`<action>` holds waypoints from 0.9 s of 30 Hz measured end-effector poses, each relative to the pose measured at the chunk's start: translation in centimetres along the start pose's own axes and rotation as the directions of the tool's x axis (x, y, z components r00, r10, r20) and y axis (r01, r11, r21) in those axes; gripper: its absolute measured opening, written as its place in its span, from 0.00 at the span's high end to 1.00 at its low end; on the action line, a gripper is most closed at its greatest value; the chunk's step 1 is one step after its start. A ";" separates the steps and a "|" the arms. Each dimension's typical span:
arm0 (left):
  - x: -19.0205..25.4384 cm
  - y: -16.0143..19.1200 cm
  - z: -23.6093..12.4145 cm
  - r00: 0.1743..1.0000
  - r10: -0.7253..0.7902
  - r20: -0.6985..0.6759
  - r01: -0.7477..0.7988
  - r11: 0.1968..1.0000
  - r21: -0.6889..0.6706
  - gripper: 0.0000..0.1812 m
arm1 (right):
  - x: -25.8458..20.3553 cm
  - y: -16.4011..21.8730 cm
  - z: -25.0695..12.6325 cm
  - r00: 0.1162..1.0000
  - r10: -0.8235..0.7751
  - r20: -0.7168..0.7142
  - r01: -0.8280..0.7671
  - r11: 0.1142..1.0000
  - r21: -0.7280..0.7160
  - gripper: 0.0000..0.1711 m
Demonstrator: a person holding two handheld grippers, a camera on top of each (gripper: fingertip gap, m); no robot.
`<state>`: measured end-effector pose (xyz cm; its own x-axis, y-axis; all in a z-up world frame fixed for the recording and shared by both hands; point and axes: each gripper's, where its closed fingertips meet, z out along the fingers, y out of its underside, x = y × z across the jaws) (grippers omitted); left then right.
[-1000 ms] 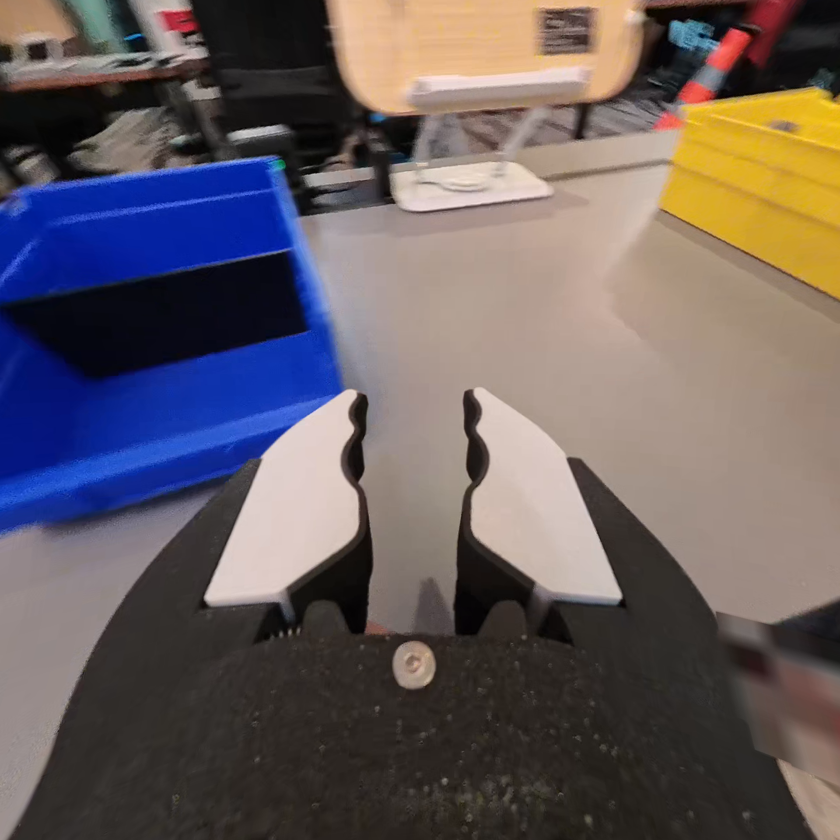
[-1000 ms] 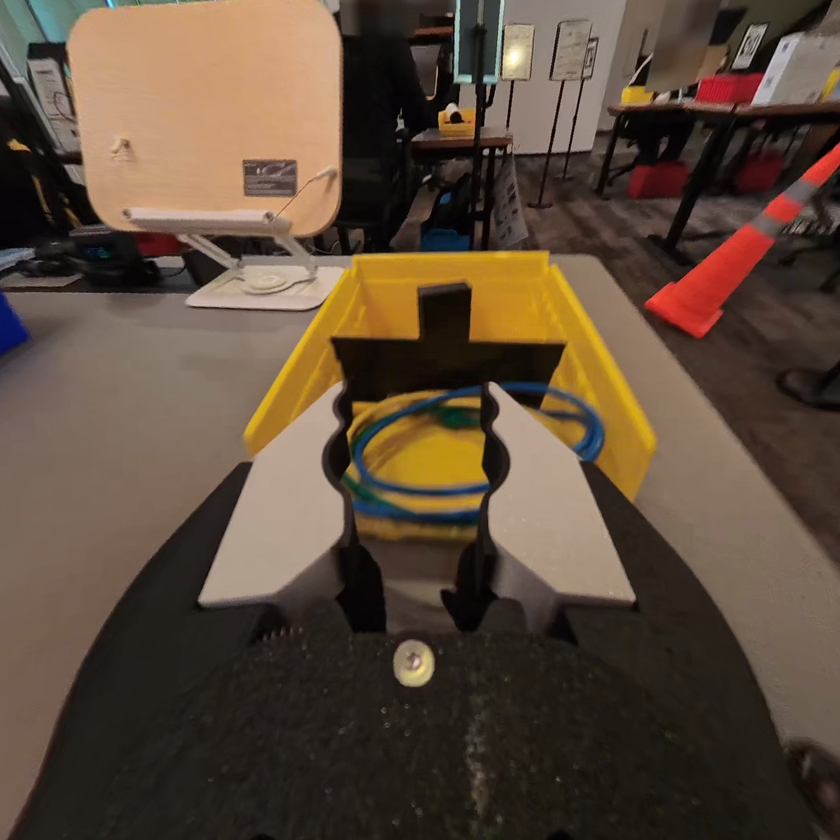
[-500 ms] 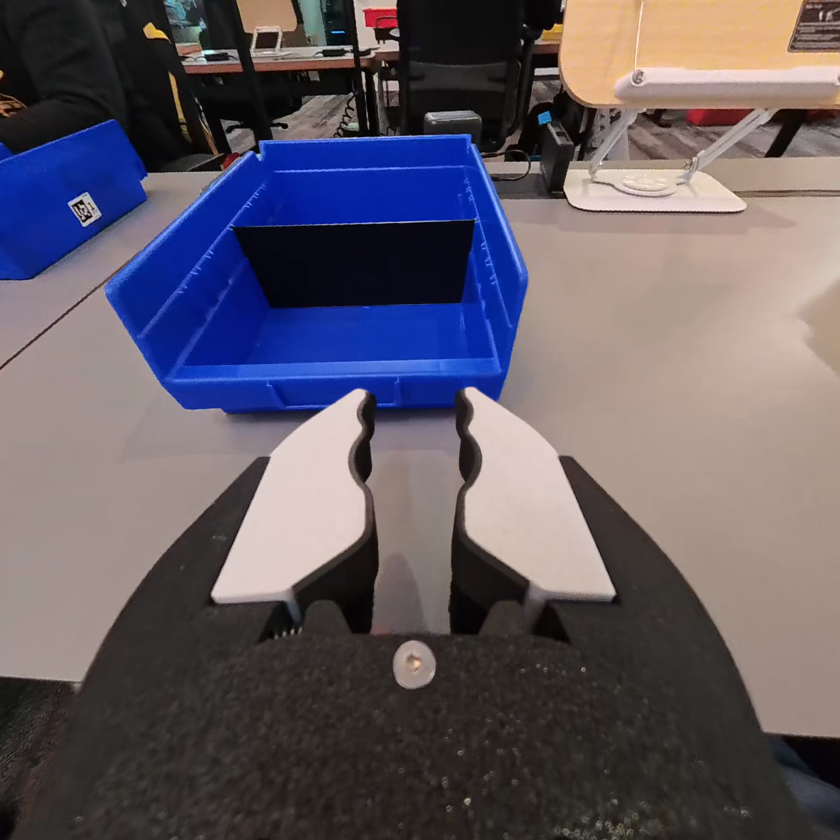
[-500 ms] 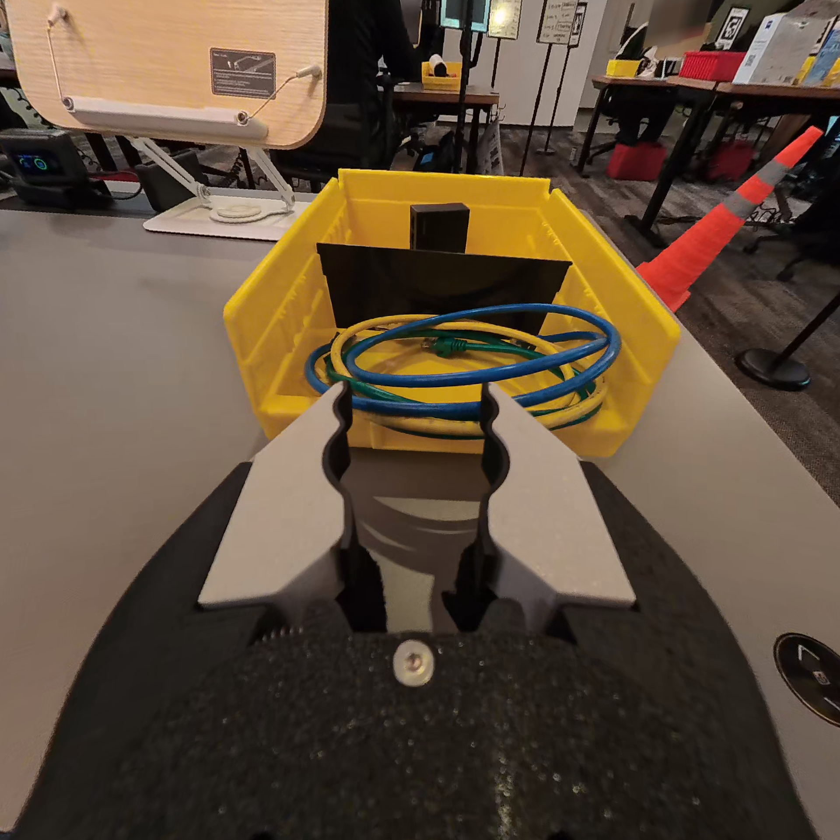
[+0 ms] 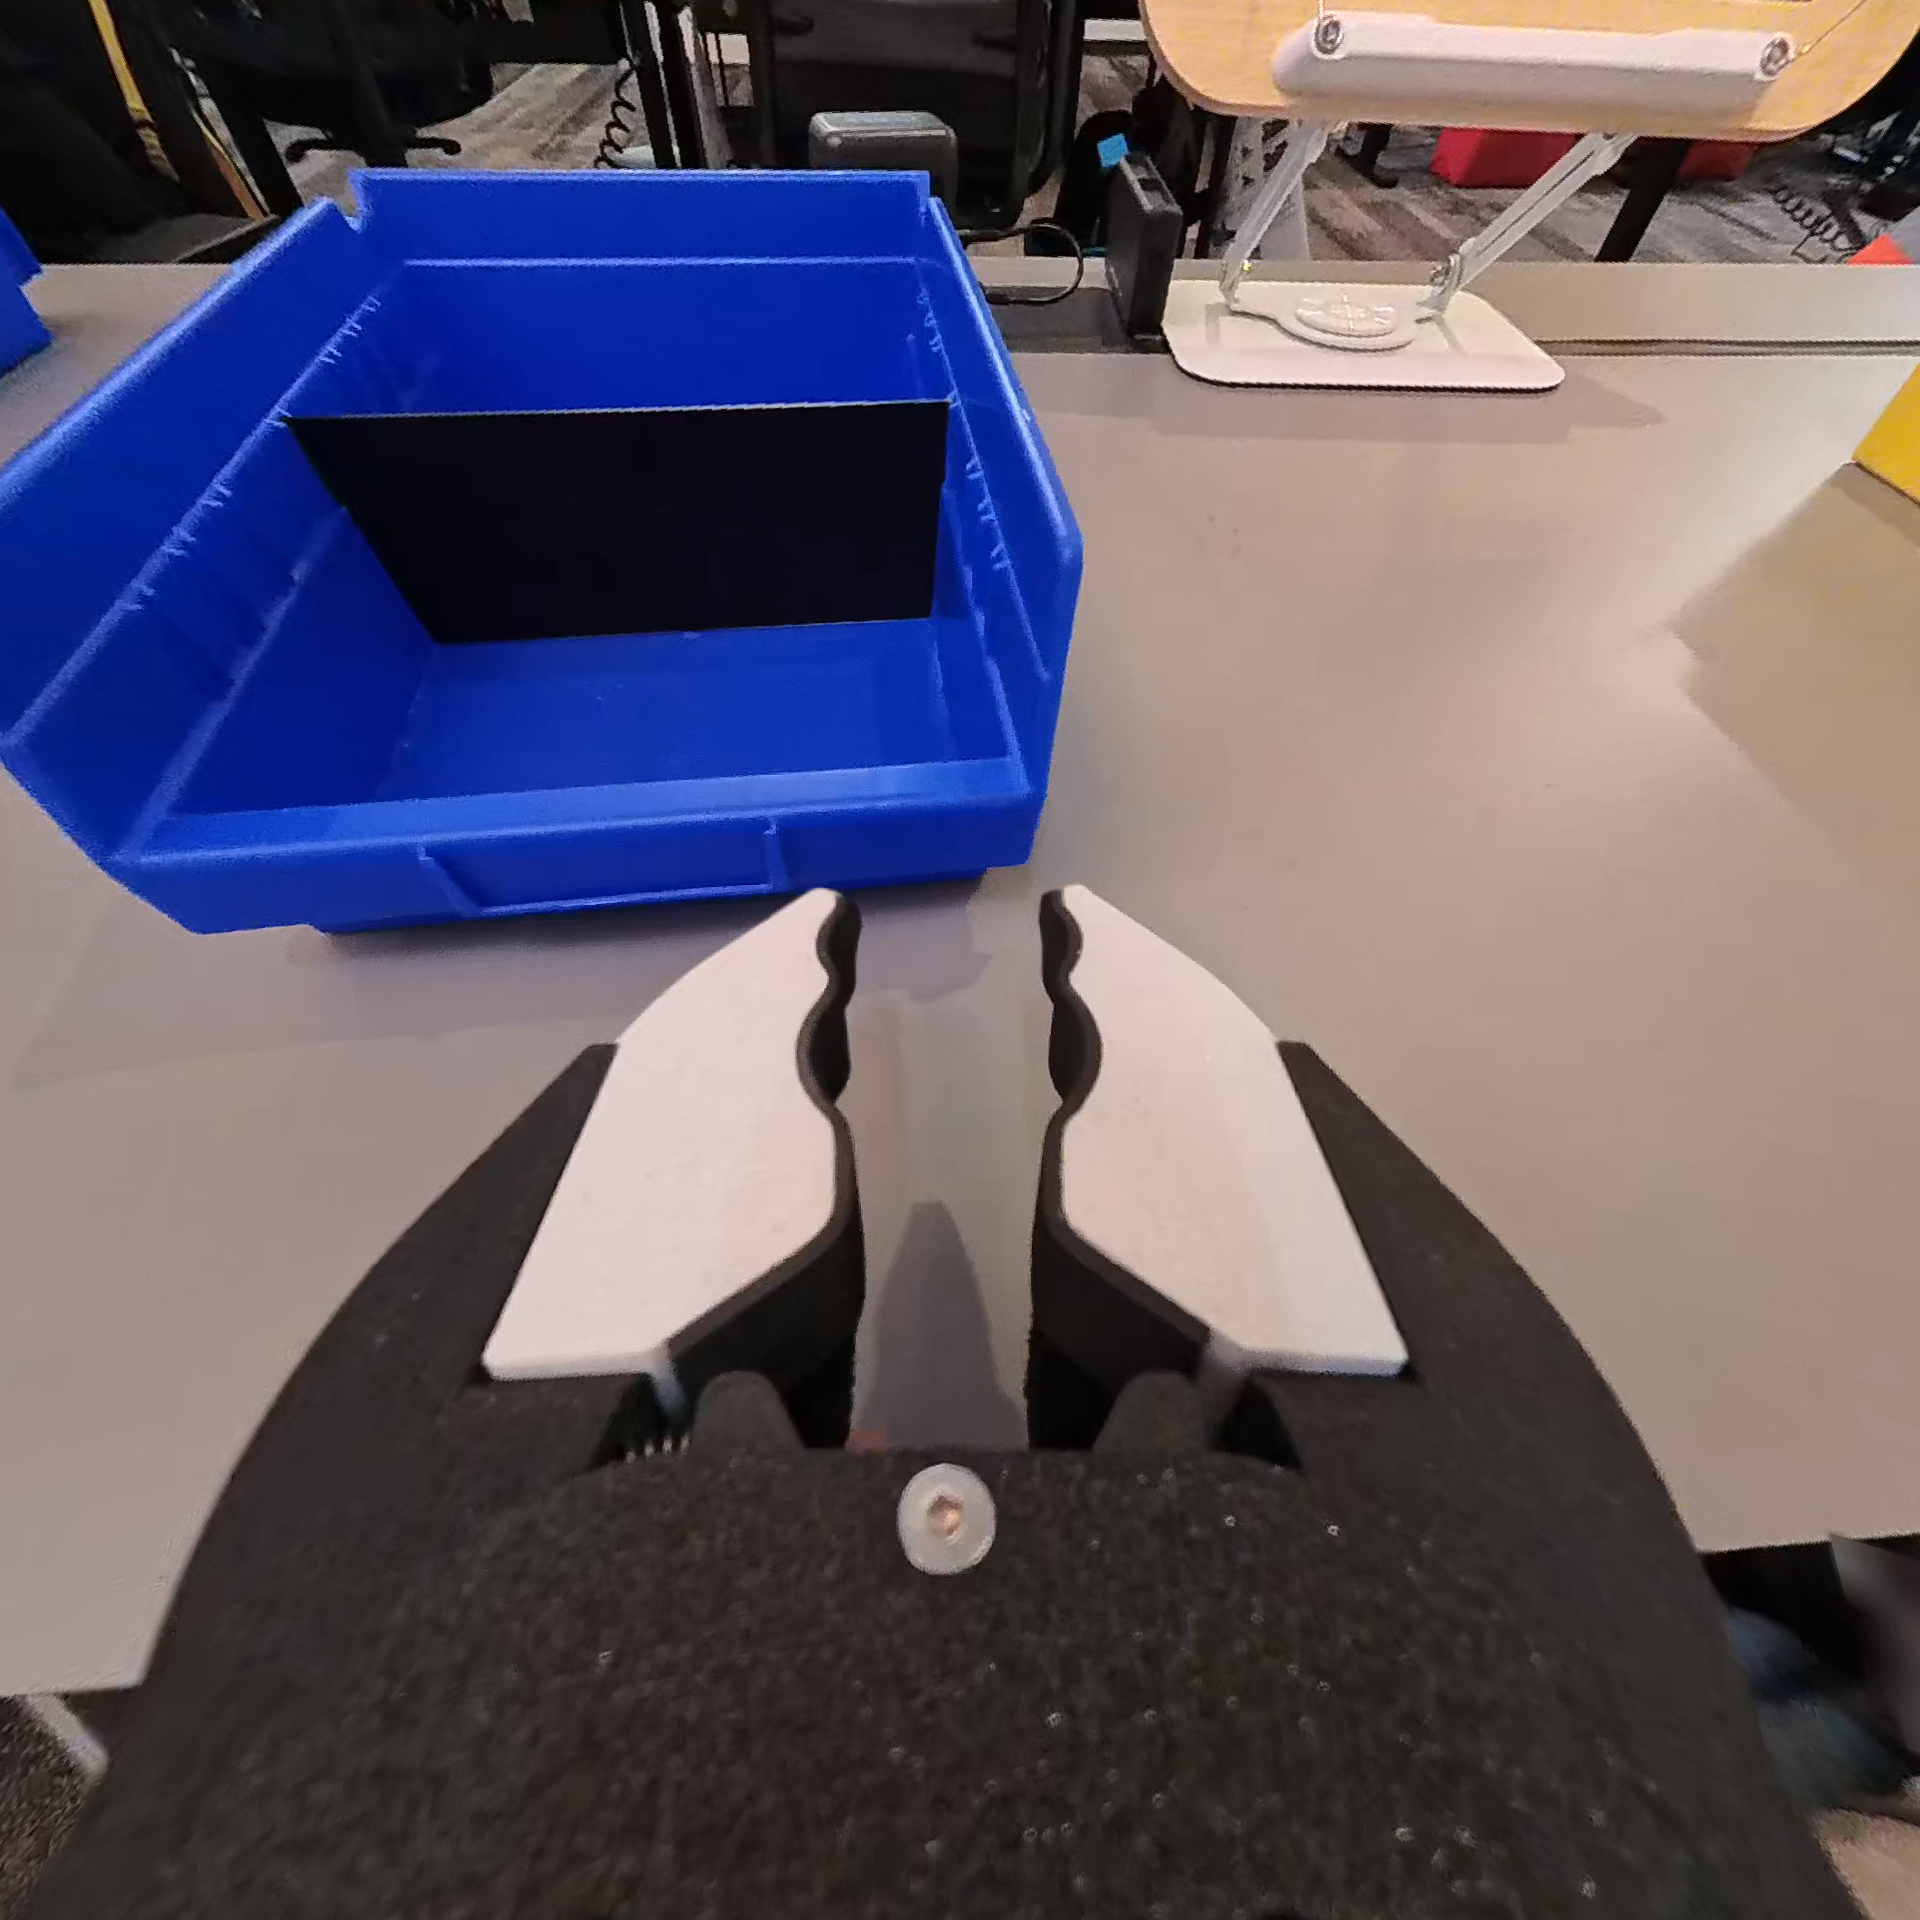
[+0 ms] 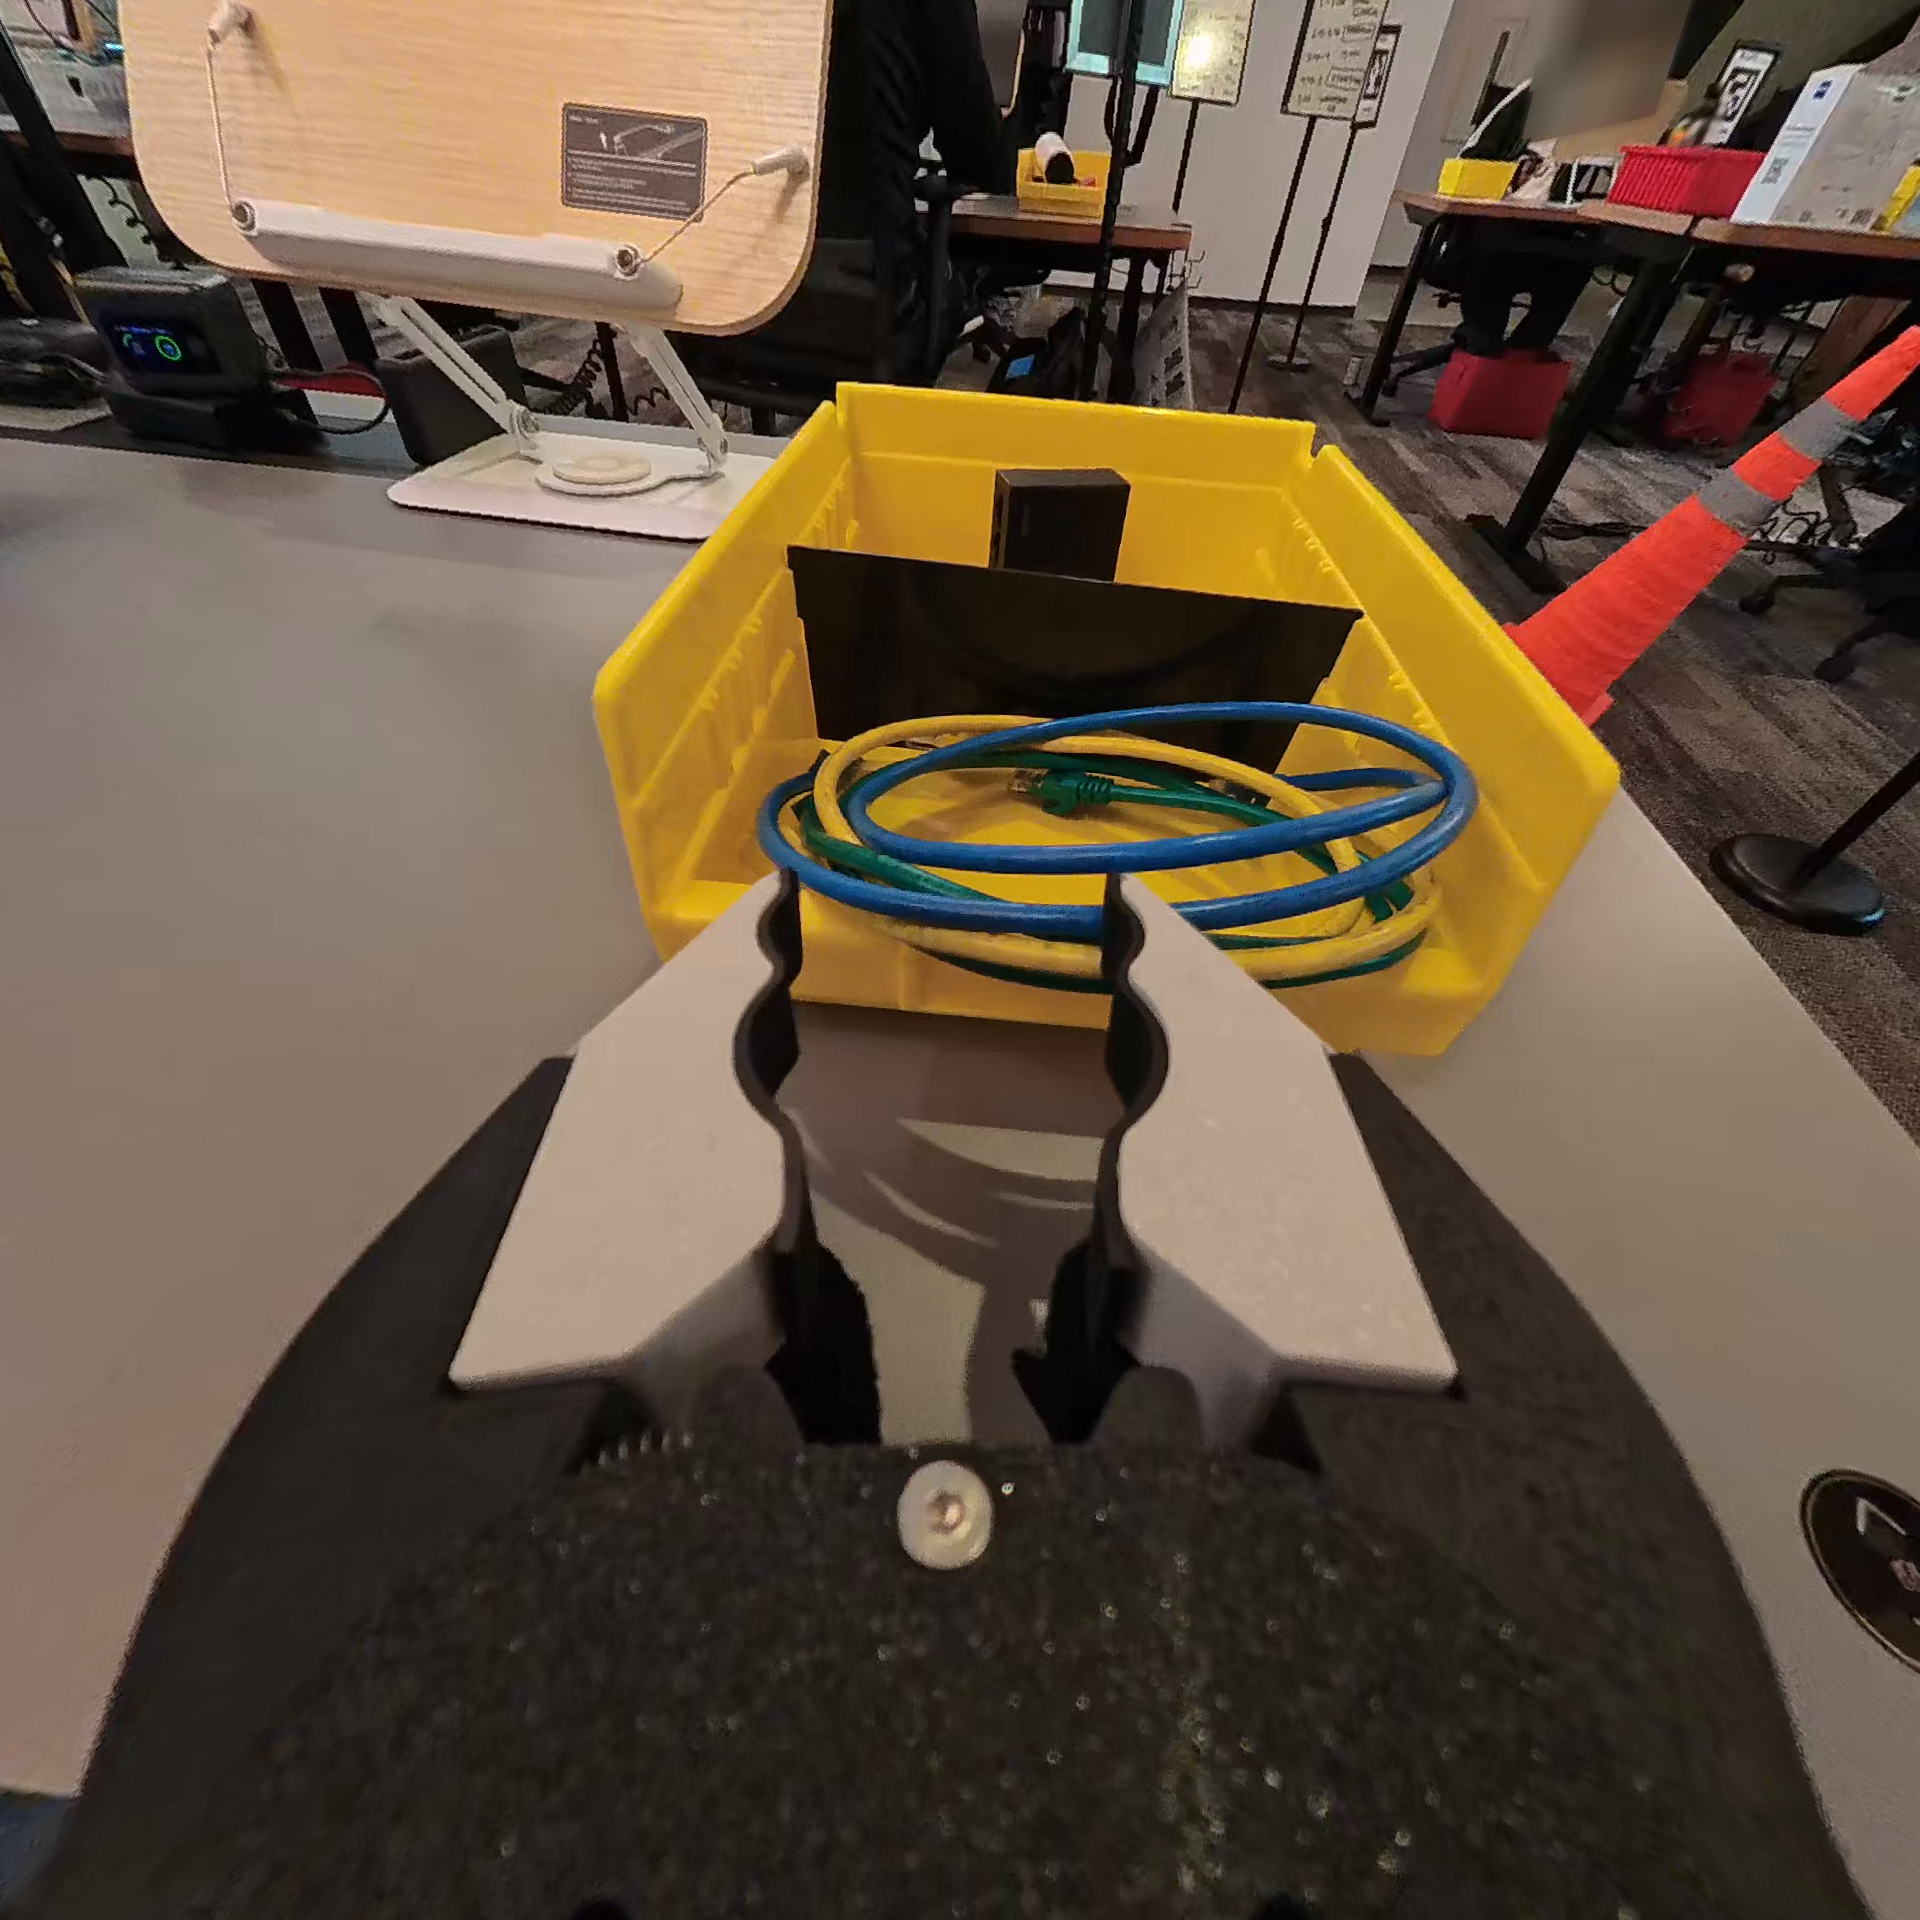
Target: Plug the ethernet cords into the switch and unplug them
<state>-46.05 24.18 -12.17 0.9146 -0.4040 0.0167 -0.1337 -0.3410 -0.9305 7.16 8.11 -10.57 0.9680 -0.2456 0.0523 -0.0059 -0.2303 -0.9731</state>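
Three glossy round ethernet cords (image 6: 1122, 862) coil in ribbed plastic yellow bin (image 6: 707, 727).

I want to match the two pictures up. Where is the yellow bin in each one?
Left wrist view: only a small corner of the yellow bin shows, at the far right edge.
Right wrist view: the yellow bin fills the middle, straight ahead of the open jaws, with coiled cords inside.
Shared landmark: the wooden board stand at the back of the table, top right in the left view, top left in the right.
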 end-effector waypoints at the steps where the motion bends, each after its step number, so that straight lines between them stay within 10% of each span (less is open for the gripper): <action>1: 0.2 0.1 0.1 1.000 -0.003 -0.011 0.002 1.000 -0.009 0.81 | 0.0 0.0 -0.1 1.000 -0.002 0.000 0.002 1.000 0.000 0.66; 27: 2.0 2.0 -2.8 0.978 0.208 0.022 -0.206 0.976 -0.064 0.74 | -10.4 -0.5 4.6 0.984 0.051 0.173 -0.041 0.997 -0.061 0.67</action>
<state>-45.55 20.25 -13.00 0.8750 -0.4473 -0.1851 -0.3435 -0.3044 -0.8884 -1.74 15.14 -11.63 0.9952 -0.0908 -0.0372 -0.0611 -0.2768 -0.9590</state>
